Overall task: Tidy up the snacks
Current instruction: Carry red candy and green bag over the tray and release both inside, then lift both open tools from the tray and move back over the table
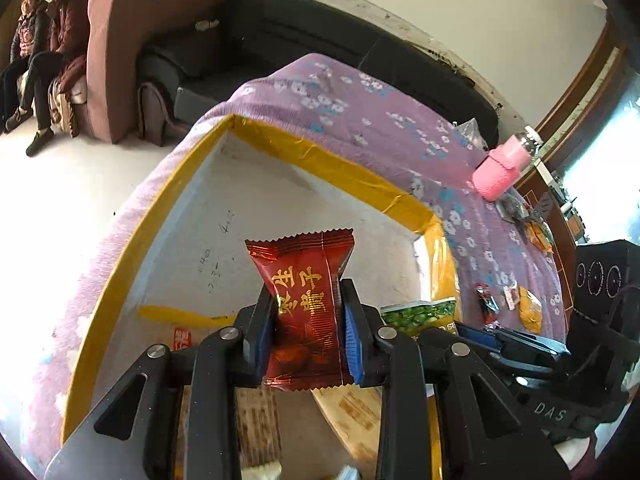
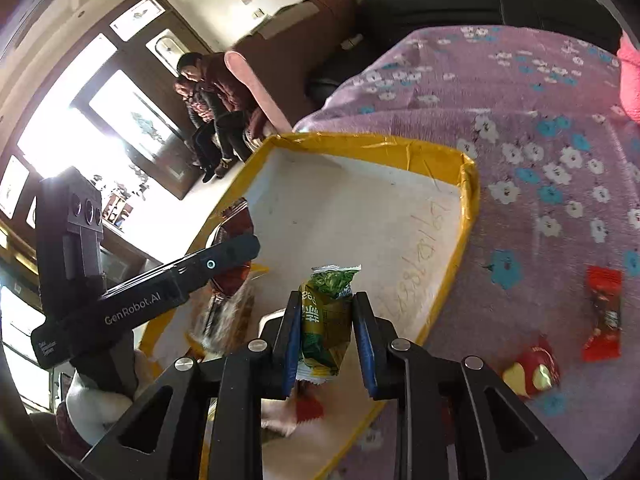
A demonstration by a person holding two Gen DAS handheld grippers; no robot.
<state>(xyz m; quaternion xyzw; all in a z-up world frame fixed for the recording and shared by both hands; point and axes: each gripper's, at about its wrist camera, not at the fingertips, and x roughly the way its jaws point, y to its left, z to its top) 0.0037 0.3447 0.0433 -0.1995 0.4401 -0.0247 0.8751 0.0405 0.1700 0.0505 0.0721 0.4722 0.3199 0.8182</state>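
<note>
A red snack packet (image 1: 306, 312) with gold lettering is clamped upright between the blue pads of the left gripper (image 1: 306, 336), held above the yellow-taped tray (image 1: 320, 160) that lies on the purple flowered blanket (image 1: 360, 120). A green snack packet (image 2: 326, 320) is pinched between the narrowed jaws of the right gripper (image 2: 326, 344), also over the tray's white floor. Beside the tray, on the blanket, a red wrapper (image 2: 604, 312) and a red-and-gold sweet (image 2: 532, 372) are seen lying loose.
</note>
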